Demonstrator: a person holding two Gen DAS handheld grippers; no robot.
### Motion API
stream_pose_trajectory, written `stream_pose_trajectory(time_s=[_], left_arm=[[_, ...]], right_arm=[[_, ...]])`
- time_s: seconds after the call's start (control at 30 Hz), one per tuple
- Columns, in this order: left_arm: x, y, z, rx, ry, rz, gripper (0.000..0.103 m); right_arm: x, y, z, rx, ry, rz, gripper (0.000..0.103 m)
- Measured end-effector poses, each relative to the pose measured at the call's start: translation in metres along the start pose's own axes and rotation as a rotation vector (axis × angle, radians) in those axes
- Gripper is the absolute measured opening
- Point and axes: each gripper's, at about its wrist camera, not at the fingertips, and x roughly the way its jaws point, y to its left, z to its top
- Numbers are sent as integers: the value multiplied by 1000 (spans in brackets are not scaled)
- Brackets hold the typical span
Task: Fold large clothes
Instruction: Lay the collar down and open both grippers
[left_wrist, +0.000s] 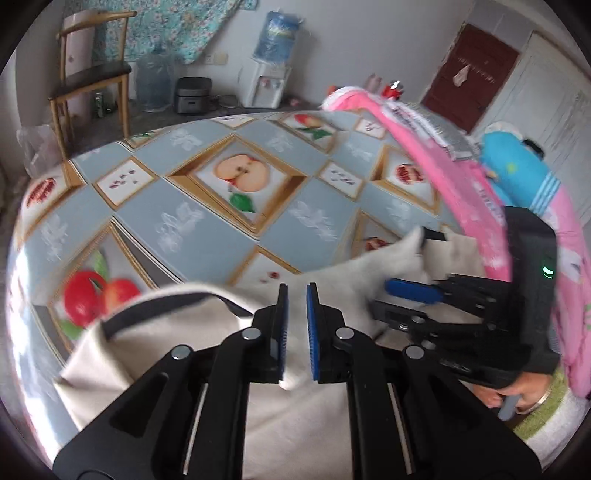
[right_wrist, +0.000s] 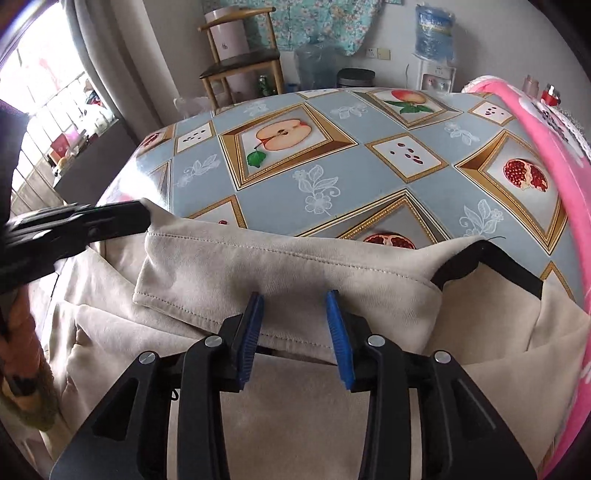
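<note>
Folding a big cream top (right_wrist: 295, 258) on the table (right_wrist: 332, 166), the one with the fruit-print cover. Here's where I'm at.

The top sits at the near edge of the table and fills the 6 o'clock half of both cams. A strip of hem is flipped over across the middle, stitching showing. The black collar trim pokes up at about 3 o'clock in the right cam.

My left claw (left_wrist: 296, 291) is clenched, with only a thin gap between the blue pads and pale cloth in that gap. From the right cam the same claw (right_wrist: 140, 214) comes in at 9 o'clock, with its tip right on the corner of the flipped strip. The cloth peaks up to it there, so I'm calling it pinched.

My right claw (right_wrist: 295, 299) is released. The pads stand well apart, with the folded hem lying between them and nothing squeezing it. In the left cam it (left_wrist: 410, 260) shows at 3 o'clock, fingers spread over the cloth, with my hand (left_wrist: 524, 391) on the handle down around 4.

A pink blanket (right_wrist: 535, 129) runs along the table's edge from 1 to 4 o'clock. Past the table there's a chair (right_wrist: 240, 62) at 11 and a water cooler (right_wrist: 436, 55) at 1. The left cam is a bit blurry.
</note>
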Motion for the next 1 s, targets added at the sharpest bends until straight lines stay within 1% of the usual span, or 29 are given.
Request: stream_pose_trajectory(time_s=[0.03, 0.07, 0.1, 0.13, 0.17, 0.23, 0.27, 0.3, 0.33, 0.4, 0.43, 0.47, 0.5, 0.53, 0.6, 0.63, 0.67, 0.7, 0.73, 0.8, 0.83, 0.9, 0.93, 0.97, 1.0], left_arm=[[11, 3, 0, 2, 44, 31, 11], [21, 6, -1, 6, 83, 52, 11], [27, 8, -4, 11, 93, 63, 11], [26, 9, -5, 14, 76, 61, 11], [24, 10, -6, 14, 73, 59, 11], [25, 9, -7, 15, 66, 66, 11], [25, 8, -8, 22, 63, 74, 11], [25, 7, -8, 33, 60, 84, 11], [26, 4, -8, 47, 60, 96, 11], [21, 0, -8, 62, 61, 112, 11], [16, -4, -7, 76, 51, 117, 11], [9, -11, -8, 103, 26, 102, 11], [5, -17, -9, 121, 18, 79, 11], [4, -24, -10, 144, 25, 61, 11], [14, -36, -15, 187, 67, 68, 11], [25, -41, -20, 216, 113, 93, 11], [32, -43, -23, 230, 137, 118, 12], [36, -44, -27, 248, 126, 142, 12], [38, -44, -28, 248, 117, 144, 12], [38, -38, -27, 208, 129, 126, 12], [38, -34, -25, 180, 141, 118, 12], [29, -31, -24, 158, 130, 126, 12], [20, -29, -24, 148, 117, 133, 12], [10, -29, -24, 138, 109, 133, 12], [-2, -28, -25, 122, 100, 128, 12]], right_arm=[[-2, -2, 2, 6, 1, 9, 36], [-8, -7, 4, 24, -20, 26, 36], [-16, -14, 6, 49, -50, 16, 36], [-21, -23, 7, 72, -68, -5, 36], [-22, -29, 7, 88, -70, -4, 36], [-10, -42, 6, 116, -26, 8, 36], [-3, -43, 3, 106, -16, 8, 36], [-3, -37, 2, 60, -31, -19, 36], [-4, -32, 3, 32, -23, -47, 36], [-9, -28, 6, 46, -6, -56, 36], [-16, -27, 7, 58, -17, -35, 36], [-23, -25, 7, 61, -37, -1, 36], [-27, -22, 7, 60, -50, 32, 36], [-29, -17, 7, 54, -54, 55, 36], [-24, -7, 6, 42, -40, 95, 37], [-15, -1, 4, 37, -16, 100, 37], [-11, 2, 2, 31, -1, 87, 37], [-2, 4, -2, 23, 19, 63, 39], [1, 7, -6, 15, 0, 48, 41], [-2, 11, -7, -1, 11, 32, 42], [-7, 11, -7, 9, 25, 33, 42], [-23, 8, -7, 21, 6, 52, 43], [-33, 7, -8, 25, -10, 62, 49], [-50, 4, -10, 34, -38, 72, 60], [-63, 2, -14, 43, -61, 76, 64]])
